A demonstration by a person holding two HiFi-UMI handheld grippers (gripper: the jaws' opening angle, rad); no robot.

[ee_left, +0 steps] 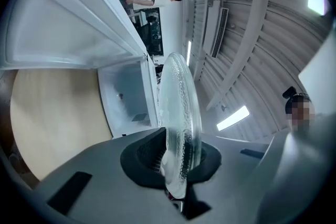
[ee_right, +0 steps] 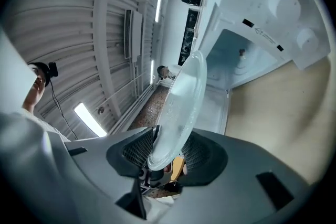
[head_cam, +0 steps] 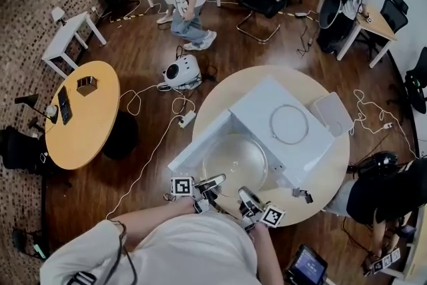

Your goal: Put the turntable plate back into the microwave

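We held the glass turntable plate [head_cam: 235,160] by its near rim, in front of the open mouth of the white microwave [head_cam: 283,100], which sat on the round wooden counter [head_cam: 337,163]. The microwave's door [head_cam: 200,142] stood swung out on the left side of the plate.

Our left claw [head_cam: 215,181] was clamped on the rim. In the left gripper view both pads pinched the ribbed glass, and the plate ran edge-on away from the claw toward the pale cavity beyond.

Our right claw [head_cam: 245,197] met the same rim a little further to the right. Its jaws stood apart with the rim lying between them. In the right gripper view the glass leaned across the gap at a slant, with a dark slit showing beneath it, so we saw no squeeze from that side. The two claws were near each other at the counter's near edge.

On top of the microwave lay a thin ring [head_cam: 271,123], and just beside the microwave, at the counter's right, lay a flat white slab [head_cam: 332,113]. A second round counter [head_cam: 93,123] stood well apart on the left, and a white power strip [head_cam: 187,119] lay on the wooden floor [head_cam: 153,43] between them.
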